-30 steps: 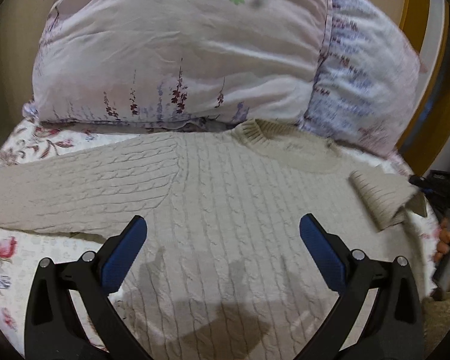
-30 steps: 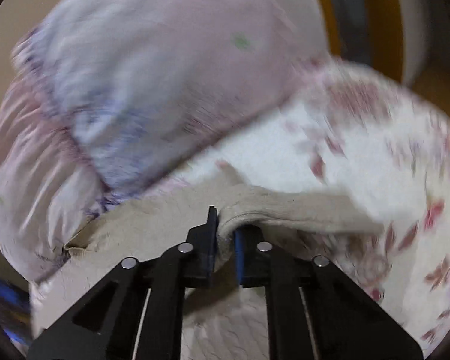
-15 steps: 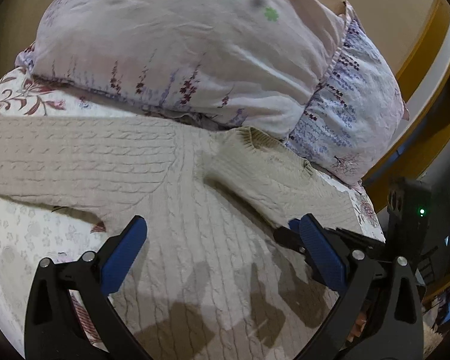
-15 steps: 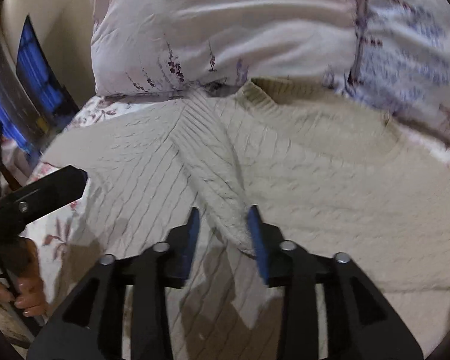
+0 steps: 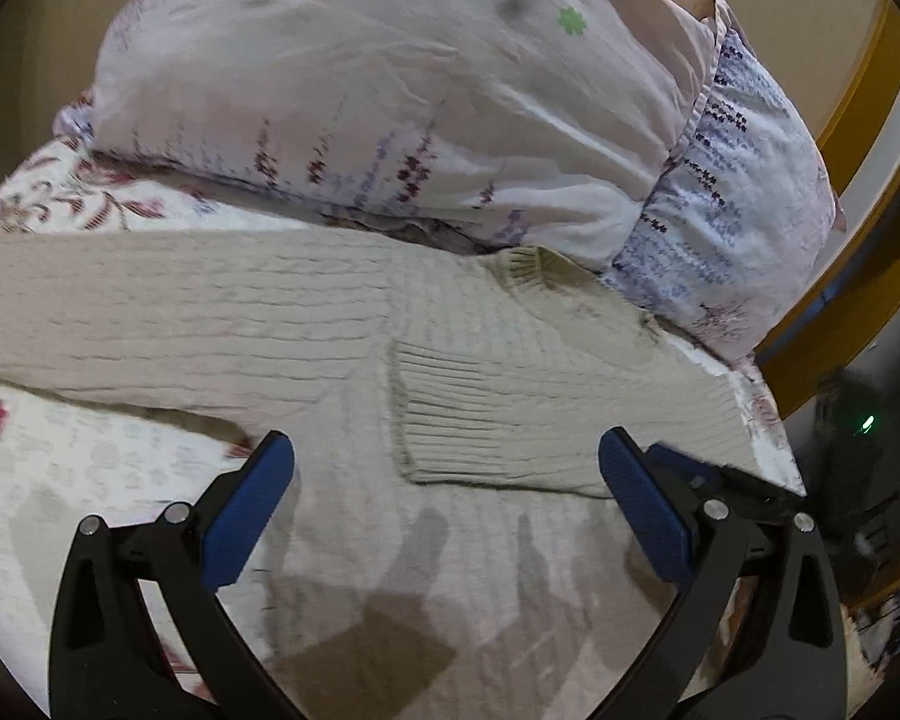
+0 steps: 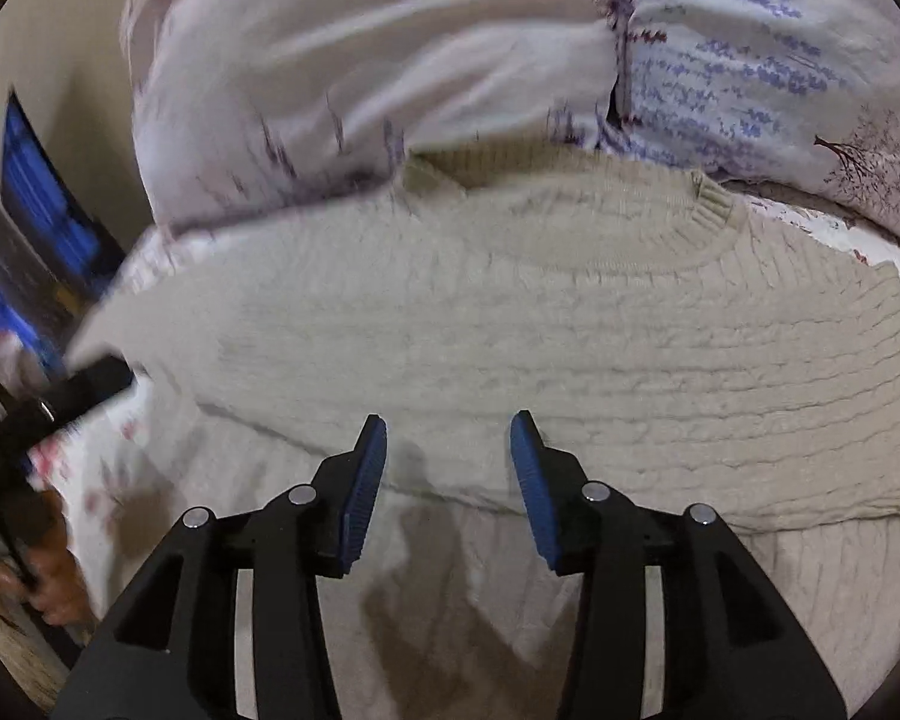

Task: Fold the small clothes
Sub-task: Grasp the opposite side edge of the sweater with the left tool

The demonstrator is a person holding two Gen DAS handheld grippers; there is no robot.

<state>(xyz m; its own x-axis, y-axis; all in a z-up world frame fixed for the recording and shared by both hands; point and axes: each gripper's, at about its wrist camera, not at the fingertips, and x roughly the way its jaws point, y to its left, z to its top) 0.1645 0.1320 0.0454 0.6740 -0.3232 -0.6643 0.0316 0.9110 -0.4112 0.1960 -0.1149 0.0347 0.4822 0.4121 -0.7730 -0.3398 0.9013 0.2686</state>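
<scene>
A beige cable-knit sweater (image 5: 342, 324) lies flat on the bed, collar toward the pillows. Its right sleeve (image 5: 510, 420) is folded across the chest, ribbed cuff near the middle. Its left sleeve (image 5: 120, 312) stretches out to the left. My left gripper (image 5: 444, 498) hangs open and empty over the sweater's body. In the right wrist view the sweater (image 6: 570, 348) fills the middle, and my right gripper (image 6: 447, 468) is open and empty just above the folded sleeve's lower edge. The right gripper's tip shows in the left wrist view (image 5: 708, 474).
Two floral pillows (image 5: 390, 102) (image 5: 744, 180) lie against the headboard behind the collar. A flowered bedsheet (image 5: 60, 456) shows left of the sweater. A wooden bed frame (image 5: 858, 120) runs along the right. The left gripper's body and hand appear at the left of the right wrist view (image 6: 48, 420).
My right gripper carried the right sleeve across the chest, then opened and let it go. The sleeve now lies flat on the sweater. My left gripper stayed open, shifting slightly.
</scene>
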